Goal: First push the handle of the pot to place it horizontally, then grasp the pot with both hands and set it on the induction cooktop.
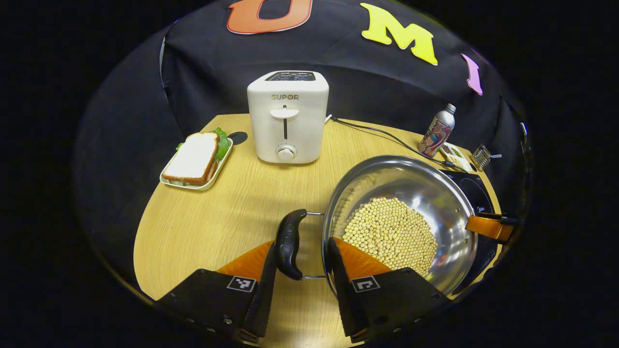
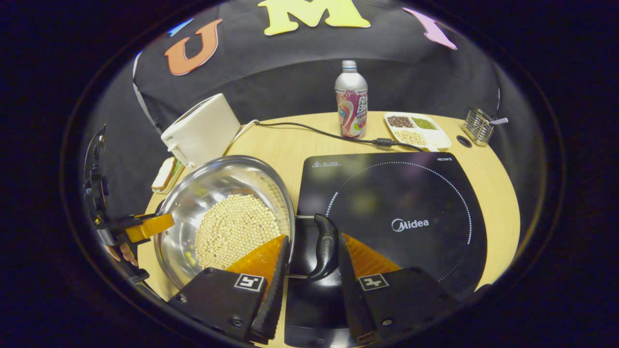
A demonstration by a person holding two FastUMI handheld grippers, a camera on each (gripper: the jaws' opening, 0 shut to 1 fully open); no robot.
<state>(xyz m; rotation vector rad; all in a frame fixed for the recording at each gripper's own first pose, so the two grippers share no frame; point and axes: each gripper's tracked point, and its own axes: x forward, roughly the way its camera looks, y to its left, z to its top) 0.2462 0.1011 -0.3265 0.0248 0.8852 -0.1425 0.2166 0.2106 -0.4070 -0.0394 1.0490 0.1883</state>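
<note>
toaster point(image 1: 287, 123) "SUPOR" upper centre | cooktop point(image 2: 401, 212) "Midea" | pot point(image 1: 411, 212) of beans: each gripper's jaws apart, straddling a side handle

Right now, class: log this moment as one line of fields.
left gripper: around pot's left handle | right gripper: around right handle | pot: holds beans, beside induction cooktop | stage: pre-lift

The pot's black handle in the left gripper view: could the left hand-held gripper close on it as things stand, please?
Probably yes: the handle already sits between the open fingers of the left hand-held gripper, with nothing between them.
</note>
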